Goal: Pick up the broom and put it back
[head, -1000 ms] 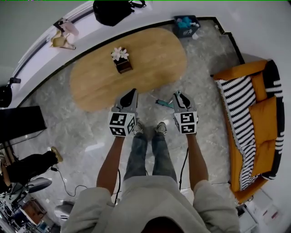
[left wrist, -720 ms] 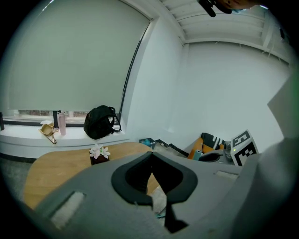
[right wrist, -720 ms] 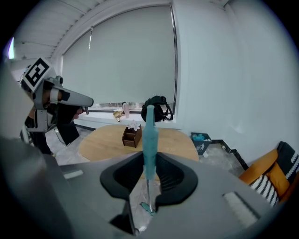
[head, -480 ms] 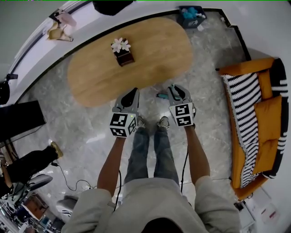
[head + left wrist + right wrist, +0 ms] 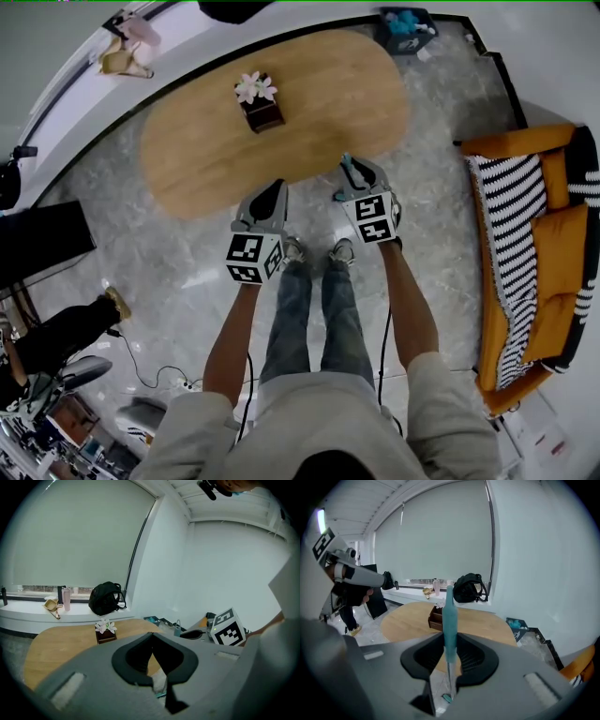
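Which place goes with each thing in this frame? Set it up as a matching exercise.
1 broom handle
2 box of white flowers
3 black backpack
4 striped blanket

A on the orange sofa
B on the window ledge
C clamped in the right gripper
D on the oval wooden table

Pairs: 1-C, 2-D, 3-B, 4-A

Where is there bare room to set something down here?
Wooden table: bare on both sides of the flower box, both ends free. Floor between table and striped sofa is open. Crowded: the window ledge, with bag and cup.
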